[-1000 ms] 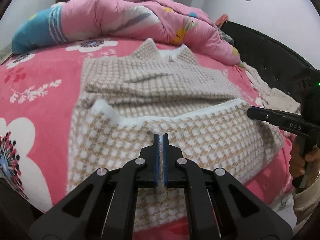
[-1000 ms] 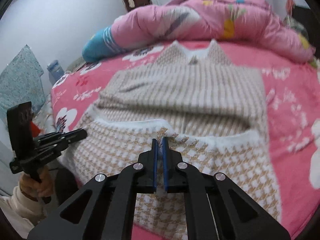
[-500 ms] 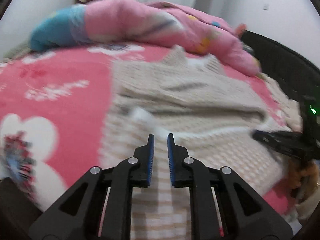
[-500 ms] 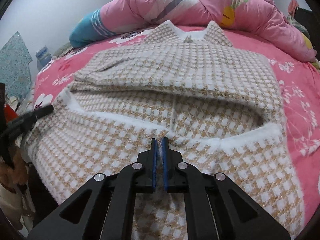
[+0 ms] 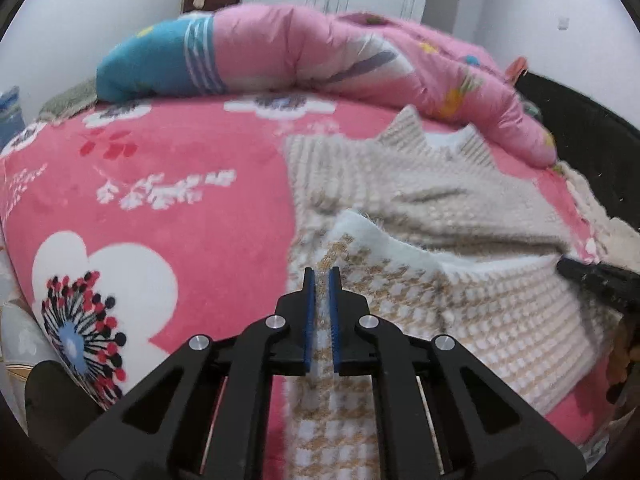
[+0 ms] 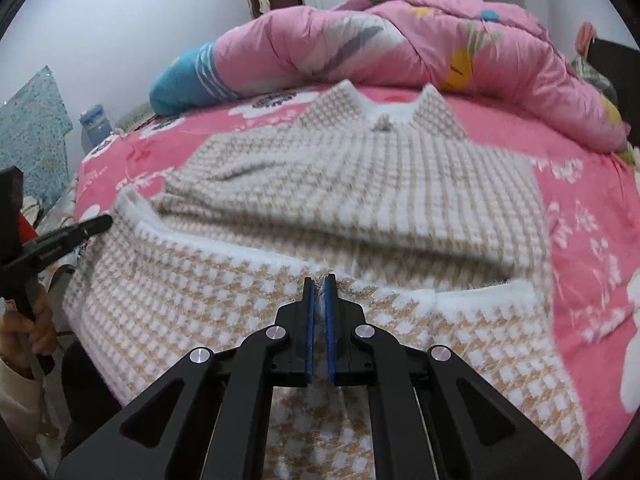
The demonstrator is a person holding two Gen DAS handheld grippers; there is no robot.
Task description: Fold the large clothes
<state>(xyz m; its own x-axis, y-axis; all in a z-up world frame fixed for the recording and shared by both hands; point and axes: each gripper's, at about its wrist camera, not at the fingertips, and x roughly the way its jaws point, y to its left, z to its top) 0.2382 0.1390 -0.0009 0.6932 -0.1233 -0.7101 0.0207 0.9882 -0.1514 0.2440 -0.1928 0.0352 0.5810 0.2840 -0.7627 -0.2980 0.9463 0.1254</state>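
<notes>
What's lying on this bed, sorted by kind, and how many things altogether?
Checked sweater: 1
Pink quilt: 1
Blue pillow: 1
Handheld grippers: 2, left gripper and right gripper
Total: 5

Both views are evenly and softly lit, fairly bright, with no hard shadows and no glare; the white wall point(image 5: 100, 20) at the upper left of the frame glows pale. Fisheye distortion bows the bed point(image 5: 180, 184) into a dome, and dark vignette fills all four corners. Motion blur softens the checked garment point(image 6: 340, 184) in the middle of the right wrist view and at the right of the left wrist view; the black fingers point(image 5: 308, 320) at the bottom stay sharp
</notes>
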